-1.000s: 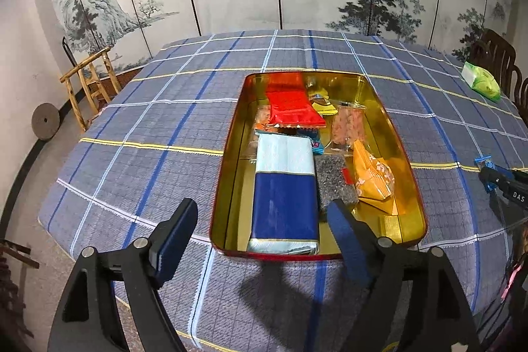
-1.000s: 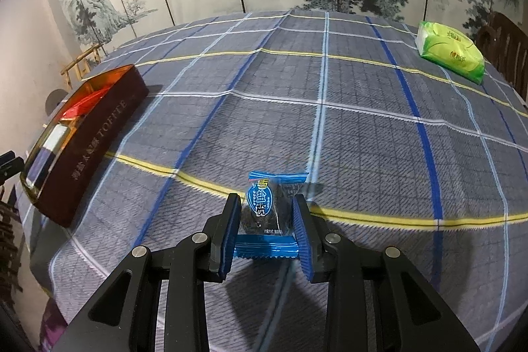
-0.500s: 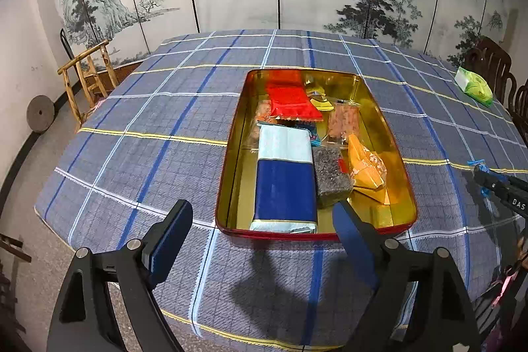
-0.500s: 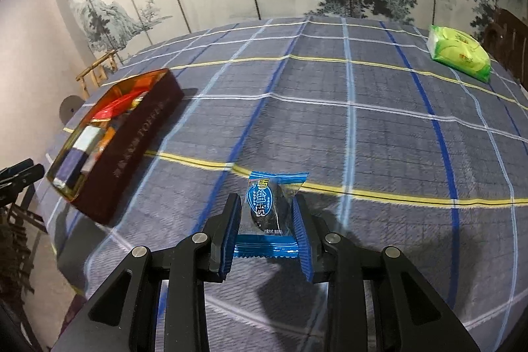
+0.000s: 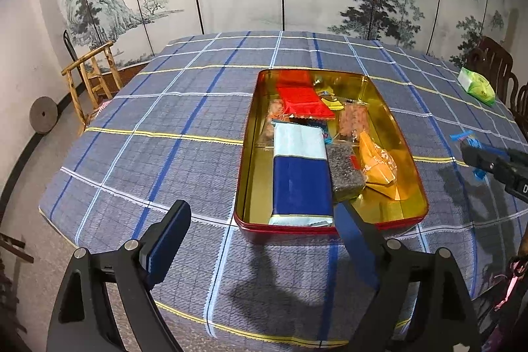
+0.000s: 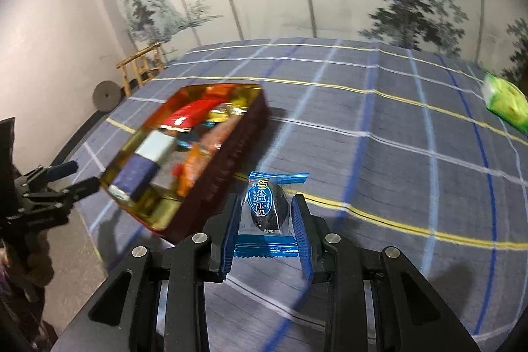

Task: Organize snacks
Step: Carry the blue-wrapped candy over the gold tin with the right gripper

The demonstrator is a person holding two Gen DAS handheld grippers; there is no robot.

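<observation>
Both differ: left gripper jaws wide, empty; right gripper jaws clamp blue-wrapped snack

A table draped in a blue-grey plaid cloth with white, yellow and blue lines carried everything. A red tin with a gold inside lay flat on the cloth near the table's front edge, filled with snack packets. Well apart from the tin, toward the far right edge, a green packet lay on the cloth by itself.
</observation>
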